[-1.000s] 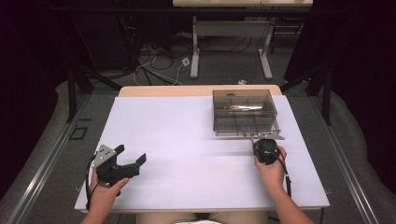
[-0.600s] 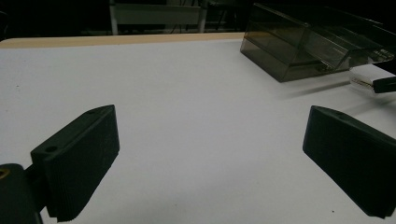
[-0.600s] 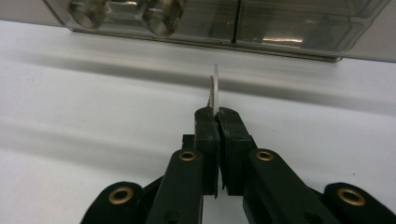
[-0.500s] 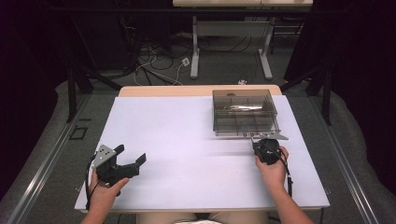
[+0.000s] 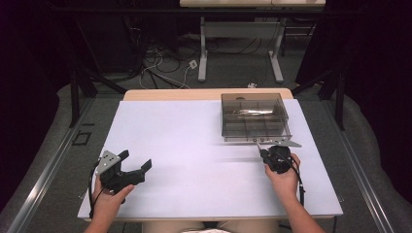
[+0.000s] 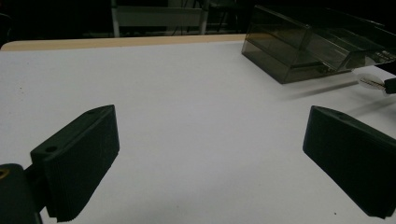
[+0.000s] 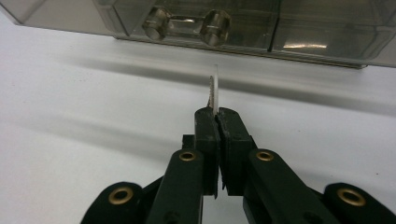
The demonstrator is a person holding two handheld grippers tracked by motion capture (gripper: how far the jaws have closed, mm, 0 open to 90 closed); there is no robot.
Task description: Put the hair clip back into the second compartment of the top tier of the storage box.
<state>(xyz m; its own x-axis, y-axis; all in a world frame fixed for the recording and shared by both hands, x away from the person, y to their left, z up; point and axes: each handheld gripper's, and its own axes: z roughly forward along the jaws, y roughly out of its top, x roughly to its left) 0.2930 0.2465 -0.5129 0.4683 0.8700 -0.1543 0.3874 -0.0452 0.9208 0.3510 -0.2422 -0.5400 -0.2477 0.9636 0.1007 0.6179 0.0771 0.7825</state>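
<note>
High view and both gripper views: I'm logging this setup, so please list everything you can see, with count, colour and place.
Table: one, white top, centre.
Compartment box: one, smoky clear plastic, far right part of the table.
Thin flat piece: one, pale, clamped edge-on in the right gripper, tip toward the box.
Cables: several, pale and dark, floor beyond the table.
Left gripper: one, black, jaws open and empty, near left.
Right gripper: one, black, shut on the piece, just before the box.
Hands: two, bottom edge.
</note>
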